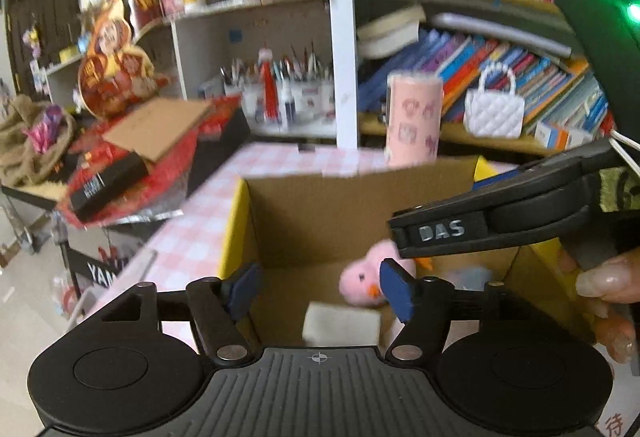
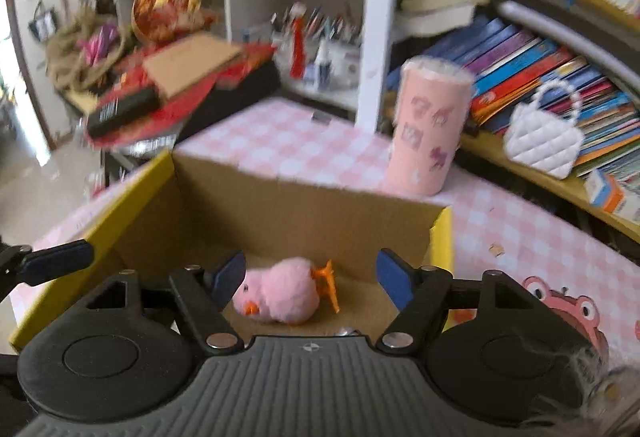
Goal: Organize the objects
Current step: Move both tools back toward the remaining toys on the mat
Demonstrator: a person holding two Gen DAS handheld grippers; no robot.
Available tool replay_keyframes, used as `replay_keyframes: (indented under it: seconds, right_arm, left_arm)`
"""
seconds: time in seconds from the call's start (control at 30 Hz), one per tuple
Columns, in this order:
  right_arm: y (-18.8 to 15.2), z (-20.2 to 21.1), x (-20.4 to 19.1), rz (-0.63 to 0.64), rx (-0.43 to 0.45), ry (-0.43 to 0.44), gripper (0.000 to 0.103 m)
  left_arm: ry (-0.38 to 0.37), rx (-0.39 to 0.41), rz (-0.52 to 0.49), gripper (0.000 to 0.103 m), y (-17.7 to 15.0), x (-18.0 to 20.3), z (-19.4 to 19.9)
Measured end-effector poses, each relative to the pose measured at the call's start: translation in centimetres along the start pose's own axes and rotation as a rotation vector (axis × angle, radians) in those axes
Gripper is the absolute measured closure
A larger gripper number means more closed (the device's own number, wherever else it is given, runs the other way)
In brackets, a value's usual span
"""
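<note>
Over the cardboard box (image 2: 304,205), both tongs spread, empty. Left tongs (image 1: 318,287), right tongs (image 2: 308,277) close; could collide above pink plush chick (image 2: 280,291)

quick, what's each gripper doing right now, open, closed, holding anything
Left gripper: open, holding nothing, above the open brown cardboard box.
Right gripper: open, holding nothing, over the fluffy pink plush chick with orange feet lying in that box.
</note>
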State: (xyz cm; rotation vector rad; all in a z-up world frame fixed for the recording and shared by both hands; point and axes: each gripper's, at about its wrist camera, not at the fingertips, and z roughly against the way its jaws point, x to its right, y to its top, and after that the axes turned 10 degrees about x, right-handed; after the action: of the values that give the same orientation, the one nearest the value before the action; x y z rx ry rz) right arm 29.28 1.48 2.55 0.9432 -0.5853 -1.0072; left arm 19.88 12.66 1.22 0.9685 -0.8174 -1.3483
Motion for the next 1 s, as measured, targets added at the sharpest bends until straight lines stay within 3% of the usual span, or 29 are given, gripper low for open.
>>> replay_keyframes:
  seconds: [0.17, 0.4, 0.53, 0.83, 1.0]
  right_arm:
    - [0.6, 4.9, 0.4, -0.046, 0.136, -0.051, 0.035]
    - [-1.8, 12.2, -0.2, -0.064, 0.239, -0.136, 0.035]
    - [-4.7, 14.8, -1.4, -0.08, 0.208, -0.153, 0.035]
    - [-12.7, 18.4, -6.1, -0.068, 0.067, -0.182, 0.037]
    - [-16.4, 20.7, -7.4, -0.106, 0.01, -0.217, 0.038]
  left_arm:
    - [0.02, 0.079, 0.047, 0.022, 1.3, -1.1, 3.5]
    - [0.065, 0.141, 0.086, 0.018, 0.8, -3.1, 8.8]
    - [0.082, 0.128, 0.099, 0.015, -1.0, -3.9, 11.6]
    - [0.079, 0.008, 0.109, 0.015, -6.6, -4.0, 15.6]
    - [0.12, -0.035, 0.125, 0.015, -9.1, -3.8, 17.5]
